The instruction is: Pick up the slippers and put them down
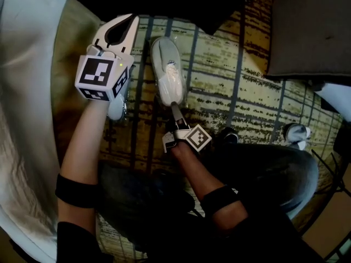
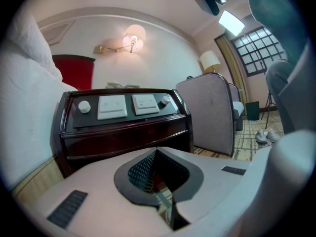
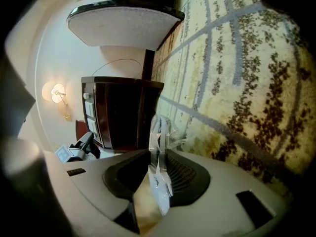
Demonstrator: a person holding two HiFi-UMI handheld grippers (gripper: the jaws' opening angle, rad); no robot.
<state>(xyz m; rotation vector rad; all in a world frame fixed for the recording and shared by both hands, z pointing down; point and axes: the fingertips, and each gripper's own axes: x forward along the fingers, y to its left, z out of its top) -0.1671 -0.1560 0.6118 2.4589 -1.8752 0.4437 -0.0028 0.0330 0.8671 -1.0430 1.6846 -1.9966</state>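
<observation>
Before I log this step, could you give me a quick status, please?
Left gripper shut. Right gripper shut on wrapped slipper, over carpet. Nothing blocks it.

Patterned carpet [image 1: 247,81] covers the floor beside a white bed [image 1: 22,92]. A dark wooden nightstand [image 2: 123,137] stands against the pale wall [image 2: 168,48] under a lit wall lamp [image 2: 132,39]. A grey chair [image 2: 207,112] and a gridded window [image 2: 259,48] lie to its right.
</observation>
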